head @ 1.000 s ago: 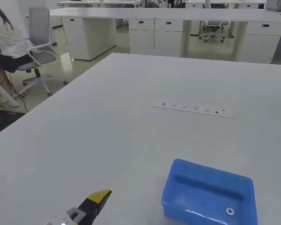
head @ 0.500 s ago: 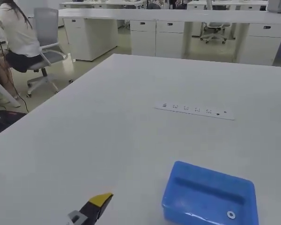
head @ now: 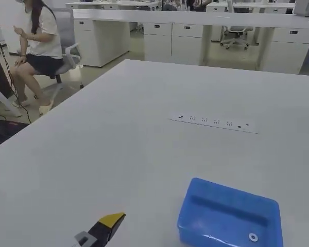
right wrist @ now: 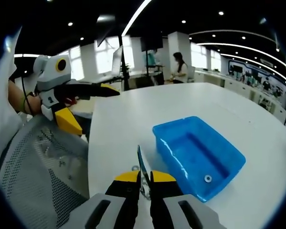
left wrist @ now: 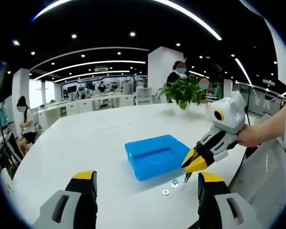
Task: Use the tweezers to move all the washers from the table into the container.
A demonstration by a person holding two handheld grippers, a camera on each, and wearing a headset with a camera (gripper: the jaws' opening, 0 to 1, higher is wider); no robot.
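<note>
1. Right tongs (right wrist: 144, 179): jaws drawn almost together and clamped on the tweezers (right wrist: 139, 160).
2. Tweezers: long axis in line with the right tongs' jaws, slim tip pointing forward and away from them. The tip ends just left of the container's near corner in the right gripper view. Whether it touches the table cannot be told.
3. Left tongs (left wrist: 147, 175): jaws spread wide apart, holding and touching nothing. They are raised above the table, left of the right tongs and well apart from them.
4. Loose washers (left wrist: 166, 192): two small rings flat on the table, just off the near side of the container and just beside the right tongs' yellow tips in the left gripper view.
5. Container (right wrist: 190, 148): blue rectangular tub, open top, standing on the table, far of the loose washers.
6. Washer in container (right wrist: 208, 178): one ring flat on the tub floor, towards its near right corner.
7. Table (head: 118, 134): broad white top. In the head view one yellow-tipped jaw rises at the near left edge, left of the container; side not told.
8. Power strip (head: 213, 122): white bar set flat in the table, far of the container.
9. Potted plant (left wrist: 183, 90): green, at the far end of the table.
10. Seated person (head: 38, 43): on an office chair, far left, off the table.
</note>
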